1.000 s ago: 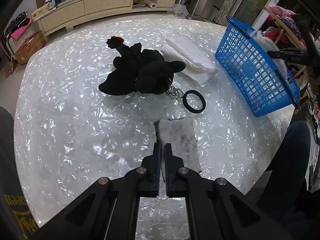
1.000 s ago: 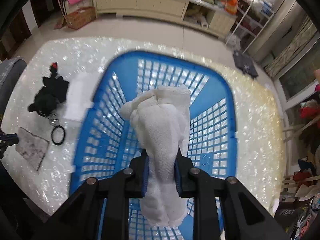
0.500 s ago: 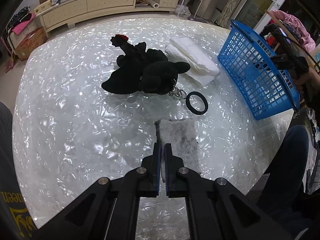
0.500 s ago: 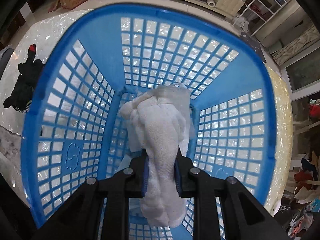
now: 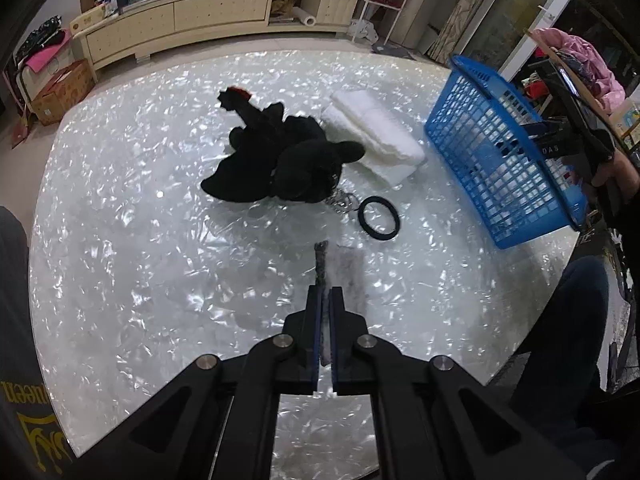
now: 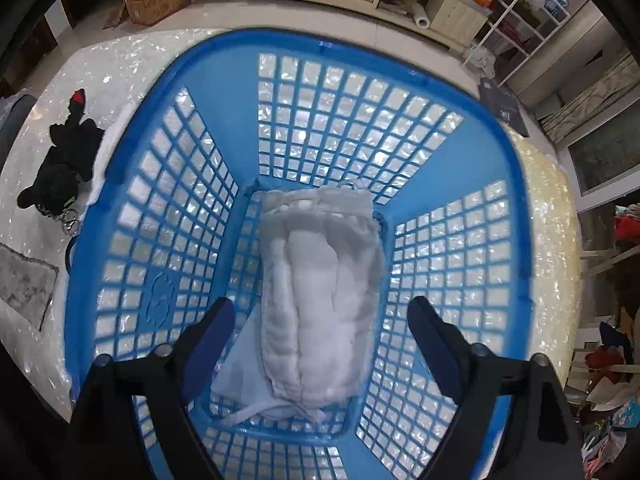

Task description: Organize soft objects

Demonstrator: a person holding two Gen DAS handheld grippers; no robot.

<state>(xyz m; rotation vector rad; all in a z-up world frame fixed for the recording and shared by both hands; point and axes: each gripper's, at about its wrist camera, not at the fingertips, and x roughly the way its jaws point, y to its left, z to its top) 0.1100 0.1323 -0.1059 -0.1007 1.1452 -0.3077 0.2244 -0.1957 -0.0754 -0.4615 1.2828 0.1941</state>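
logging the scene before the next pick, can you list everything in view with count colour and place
basket: 1, blue, on the table's right side
towel: 1, white, lying on the basket floor, free of the right fingers
folded towel: 1, white, on the table between plush and basket
plush: 1, black with a red tip, table centre
ring: 1, black, flat on the table near the plush
keyring: 1, metal, at the plush's edge
grey cloth: 1, grey, flat on the table, ahead of the left fingers
table: 1, pearly white
left gripper: 1, black, fingers together, at the grey cloth's near edge
right gripper: 1, black, fingers wide apart over the basket
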